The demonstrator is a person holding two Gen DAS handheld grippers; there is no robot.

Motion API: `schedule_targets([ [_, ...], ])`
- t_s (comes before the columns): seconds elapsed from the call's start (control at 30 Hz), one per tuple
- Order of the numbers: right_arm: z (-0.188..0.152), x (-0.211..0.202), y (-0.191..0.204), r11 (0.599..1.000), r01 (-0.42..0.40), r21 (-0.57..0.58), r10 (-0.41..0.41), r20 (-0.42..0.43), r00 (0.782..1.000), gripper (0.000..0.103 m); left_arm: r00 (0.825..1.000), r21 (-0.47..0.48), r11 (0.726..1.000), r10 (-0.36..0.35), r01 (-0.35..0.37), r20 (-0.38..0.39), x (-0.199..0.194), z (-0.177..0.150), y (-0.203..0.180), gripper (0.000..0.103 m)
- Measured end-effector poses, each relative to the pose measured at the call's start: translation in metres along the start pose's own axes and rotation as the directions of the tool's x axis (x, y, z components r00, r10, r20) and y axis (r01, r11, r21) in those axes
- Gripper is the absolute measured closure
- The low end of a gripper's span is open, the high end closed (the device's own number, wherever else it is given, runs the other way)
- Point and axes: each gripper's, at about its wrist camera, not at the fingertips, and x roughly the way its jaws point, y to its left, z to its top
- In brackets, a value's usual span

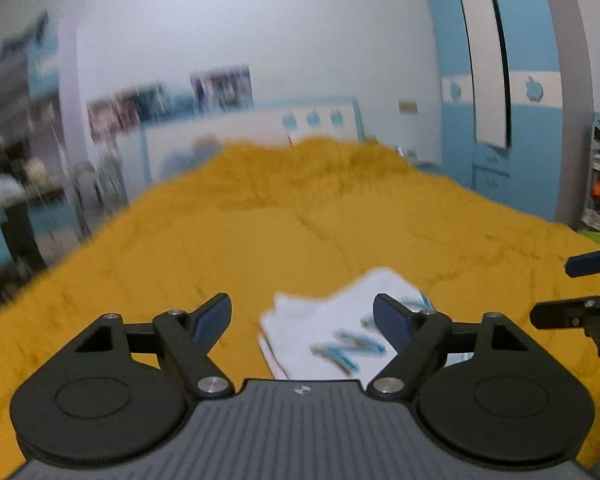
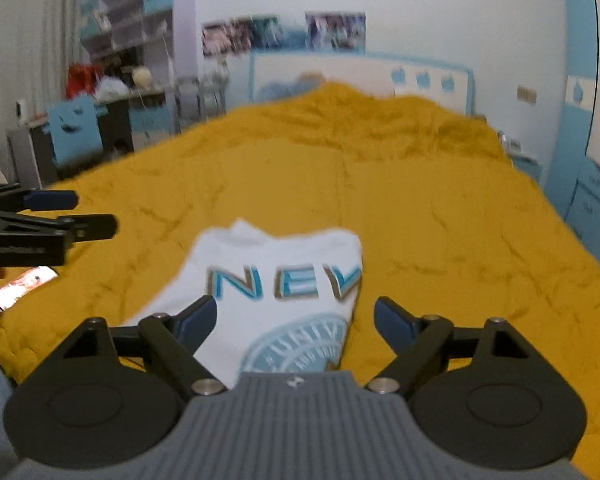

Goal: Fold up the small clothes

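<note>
A folded white T-shirt (image 1: 324, 328) with blue lettering lies flat on the mustard-yellow bedspread (image 1: 300, 220). My left gripper (image 1: 300, 312) hovers above its near left part, jaws wide open with nothing between the pads. In the right wrist view the same shirt (image 2: 284, 252) shows "NEV" and a round blue emblem. My right gripper (image 2: 294, 312) hangs over the shirt's near edge, open and not touching it. Each gripper appears in the other's view: the right one (image 1: 560, 284) at the right edge, the left one (image 2: 92, 212) at the left edge.
A lit phone (image 2: 24, 284) lies on the bedspread (image 2: 420, 220) at the left. A white and blue headboard (image 2: 360, 76) stands at the far end. A cluttered desk (image 2: 120, 100) is at the left, a blue wardrobe (image 1: 500, 80) at the right.
</note>
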Motion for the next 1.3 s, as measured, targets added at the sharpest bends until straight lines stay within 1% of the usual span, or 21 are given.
schedule_targets([
  [0.03, 0.001, -0.006, 0.003, 1.0, 0.007, 0.001, -0.007, 0.016, 1.0, 0.021, 1.0, 0.012, 1.0, 0.019, -0.019, 0.025, -0.005, 0.001, -0.005, 0.0],
  [0.13, -0.002, -0.021, 0.012, 0.999, 0.05, 0.013, -0.05, 0.048, 0.998, 0.021, 0.997, 0.001, 0.999, 0.046, -0.046, 0.057, -0.016, 0.001, -0.017, 0.0],
  [0.2, -0.007, -0.03, 0.018, 0.997, 0.08, 0.018, -0.081, 0.05, 0.995, 0.021, 0.998, -0.01, 1.0, 0.029, -0.029, 0.053, -0.021, -0.002, -0.023, 0.0],
  [0.23, -0.01, -0.036, 0.021, 0.994, 0.103, 0.025, -0.104, 0.057, 0.993, 0.021, 0.999, -0.017, 1.0, 0.012, -0.011, 0.043, -0.023, -0.004, -0.024, 0.0],
  [0.3, -0.018, -0.046, 0.025, 0.992, 0.122, 0.028, -0.123, 0.067, 0.99, 0.021, 1.0, -0.04, 0.999, -0.015, 0.016, 0.017, -0.027, -0.01, -0.026, 0.0],
  [0.37, -0.025, -0.051, 0.029, 0.993, 0.111, 0.026, -0.112, 0.04, 0.993, 0.021, 0.999, -0.061, 0.998, -0.034, 0.033, -0.005, -0.031, -0.015, -0.025, 0.0],
  [0.53, -0.045, -0.064, 0.034, 0.993, 0.104, 0.056, -0.105, 0.009, 0.994, 0.021, 0.999, -0.084, 0.996, -0.028, 0.025, -0.038, -0.041, -0.024, -0.027, 0.0],
  [0.6, -0.049, -0.064, 0.036, 0.993, 0.087, 0.079, -0.087, -0.004, 0.996, 0.021, 0.997, -0.077, 0.996, -0.043, 0.038, -0.057, -0.042, -0.028, -0.03, 0.0],
  [0.67, -0.053, -0.063, 0.04, 0.992, 0.081, 0.092, -0.079, -0.027, 0.996, 0.021, 0.997, -0.076, 0.997, -0.032, 0.026, -0.076, -0.043, -0.034, -0.032, 0.0],
  [0.87, -0.067, -0.057, 0.054, 0.992, 0.101, 0.082, -0.094, -0.082, 0.992, 0.021, 0.988, -0.097, 0.995, -0.019, 0.005, -0.151, -0.041, -0.049, -0.031, 0.0],
  [1.07, -0.08, -0.047, 0.056, 0.987, 0.127, 0.1, -0.111, -0.152, 0.982, 0.021, 0.979, -0.107, 0.994, -0.001, -0.022, -0.205, -0.041, -0.059, -0.034, 0.0],
  [1.2, -0.081, -0.043, 0.052, 0.987, 0.121, 0.109, -0.102, -0.17, 0.98, 0.021, 0.976, -0.119, 0.993, -0.009, -0.017, -0.219, -0.042, -0.061, -0.036, 0.0],
  [1.3, -0.082, -0.04, 0.05, 0.985, 0.131, 0.11, -0.11, -0.181, 0.977, 0.021, 0.974, -0.118, 0.993, -0.012, -0.015, -0.226, -0.042, -0.062, -0.037, 0.0],
])
